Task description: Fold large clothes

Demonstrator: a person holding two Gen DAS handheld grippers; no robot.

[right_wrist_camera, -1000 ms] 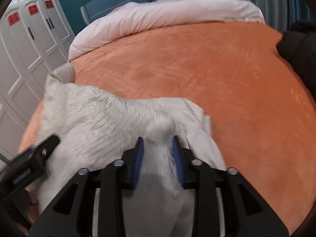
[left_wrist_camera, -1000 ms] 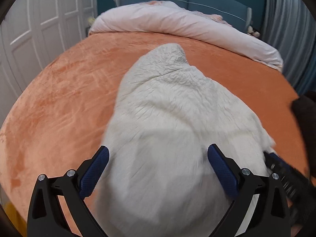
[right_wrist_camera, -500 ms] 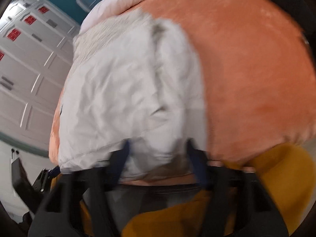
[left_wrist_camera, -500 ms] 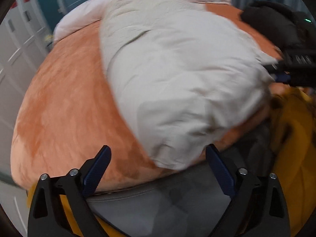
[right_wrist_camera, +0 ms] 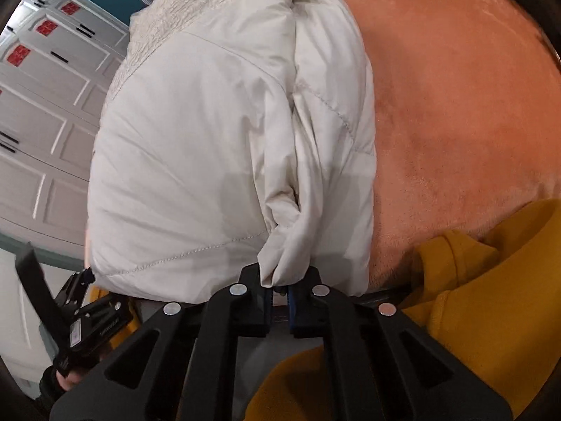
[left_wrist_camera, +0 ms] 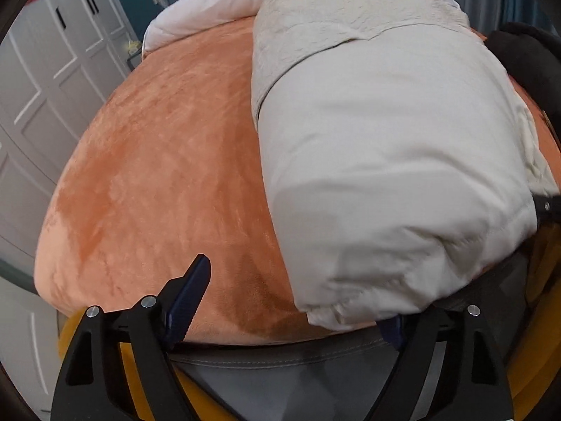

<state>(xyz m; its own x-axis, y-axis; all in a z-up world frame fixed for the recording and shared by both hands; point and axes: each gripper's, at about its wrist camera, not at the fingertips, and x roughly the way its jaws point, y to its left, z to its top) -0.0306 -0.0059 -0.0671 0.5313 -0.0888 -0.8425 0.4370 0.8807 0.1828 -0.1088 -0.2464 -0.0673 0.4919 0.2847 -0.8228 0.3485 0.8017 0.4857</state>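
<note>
A large off-white padded jacket (left_wrist_camera: 378, 147) with a fleecy lining lies folded on the orange bed cover (left_wrist_camera: 164, 161), its near end hanging over the bed's front edge. My left gripper (left_wrist_camera: 298, 301) is open, its jaws wide apart; its left finger is bare and its right finger is partly hidden under the jacket's near corner. In the right wrist view the jacket (right_wrist_camera: 217, 133) fills the left half. My right gripper (right_wrist_camera: 278, 289) is shut on a bunched fold of the jacket's near edge. The left gripper (right_wrist_camera: 70, 319) shows there at lower left.
A pink duvet (left_wrist_camera: 210, 10) lies rolled at the head of the bed. White wardrobe doors (left_wrist_camera: 45, 80) stand to the left. A dark object (left_wrist_camera: 526, 59) lies on the right of the bed. My yellow top (right_wrist_camera: 491, 298) and grey trousers (left_wrist_camera: 298, 386) are close below.
Both grippers have pulled back toward the bed's front edge, and the jacket has come with them. The right gripper has closed tighter on the fold. The left gripper stays open.
</note>
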